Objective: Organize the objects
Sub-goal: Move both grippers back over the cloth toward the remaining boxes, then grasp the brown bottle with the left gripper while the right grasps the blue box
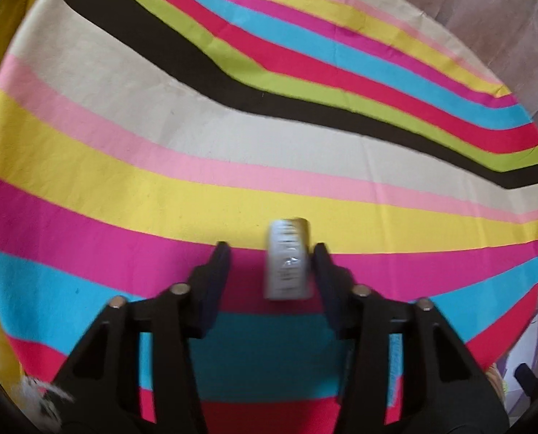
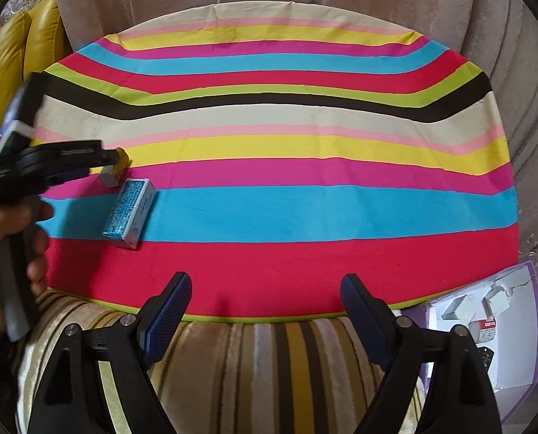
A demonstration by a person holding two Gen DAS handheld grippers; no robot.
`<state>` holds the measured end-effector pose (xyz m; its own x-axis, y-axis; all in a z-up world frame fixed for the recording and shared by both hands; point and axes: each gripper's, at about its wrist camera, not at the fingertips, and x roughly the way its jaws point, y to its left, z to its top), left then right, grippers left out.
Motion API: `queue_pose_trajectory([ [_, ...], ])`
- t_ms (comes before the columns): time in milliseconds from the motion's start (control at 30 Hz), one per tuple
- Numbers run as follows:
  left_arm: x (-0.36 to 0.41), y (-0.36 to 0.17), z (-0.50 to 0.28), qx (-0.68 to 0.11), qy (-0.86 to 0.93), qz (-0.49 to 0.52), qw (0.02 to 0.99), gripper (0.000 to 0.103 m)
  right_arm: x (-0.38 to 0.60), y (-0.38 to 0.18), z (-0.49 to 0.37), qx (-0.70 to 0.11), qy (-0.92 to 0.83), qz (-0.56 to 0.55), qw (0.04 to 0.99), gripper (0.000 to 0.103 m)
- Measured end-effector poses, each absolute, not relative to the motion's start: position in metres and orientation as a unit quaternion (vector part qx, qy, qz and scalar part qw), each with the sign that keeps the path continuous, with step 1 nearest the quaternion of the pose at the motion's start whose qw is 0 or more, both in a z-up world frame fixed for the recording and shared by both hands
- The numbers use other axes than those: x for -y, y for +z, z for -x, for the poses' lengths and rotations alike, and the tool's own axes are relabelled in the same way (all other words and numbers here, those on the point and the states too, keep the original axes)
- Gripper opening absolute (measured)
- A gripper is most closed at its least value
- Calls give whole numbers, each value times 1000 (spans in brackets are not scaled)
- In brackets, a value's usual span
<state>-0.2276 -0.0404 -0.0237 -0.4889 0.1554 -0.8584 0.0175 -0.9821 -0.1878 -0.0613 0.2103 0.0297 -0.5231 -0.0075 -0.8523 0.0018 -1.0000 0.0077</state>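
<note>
While left tongs (image 1: 270,253) bracket small box (image 1: 288,258), ungripped, right view alone shows blue box (image 2: 129,213); right tongs (image 2: 265,284) wide, empty.

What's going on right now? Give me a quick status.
Left gripper around small silver box, grip unconfirmed. Right gripper open, empty. Blue box alongside.

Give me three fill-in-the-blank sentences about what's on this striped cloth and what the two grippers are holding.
1. The glittery box lying flat on the striped cloth is ___ in colour.
2. The right gripper has ___ between its fingers.
3. The gripper with the small silvery box between its fingers is the ___ one.

Missing words: blue; nothing; left
</note>
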Motion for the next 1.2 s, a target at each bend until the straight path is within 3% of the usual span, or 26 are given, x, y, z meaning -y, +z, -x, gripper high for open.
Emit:
queue_pose_trajectory([
  [133, 33, -30, 229, 52, 865, 498, 41, 34, -204, 30, 67, 5, -873, -488, 9, 85],
  [600, 62, -17, 197, 110, 871, 477, 33, 33, -131, 20, 108, -27, -865, -496, 72, 85],
  [1200, 106, -8, 161, 168, 877, 451, -1, 33, -73, -5, 149, -63, -857, -506, 81, 83],
])
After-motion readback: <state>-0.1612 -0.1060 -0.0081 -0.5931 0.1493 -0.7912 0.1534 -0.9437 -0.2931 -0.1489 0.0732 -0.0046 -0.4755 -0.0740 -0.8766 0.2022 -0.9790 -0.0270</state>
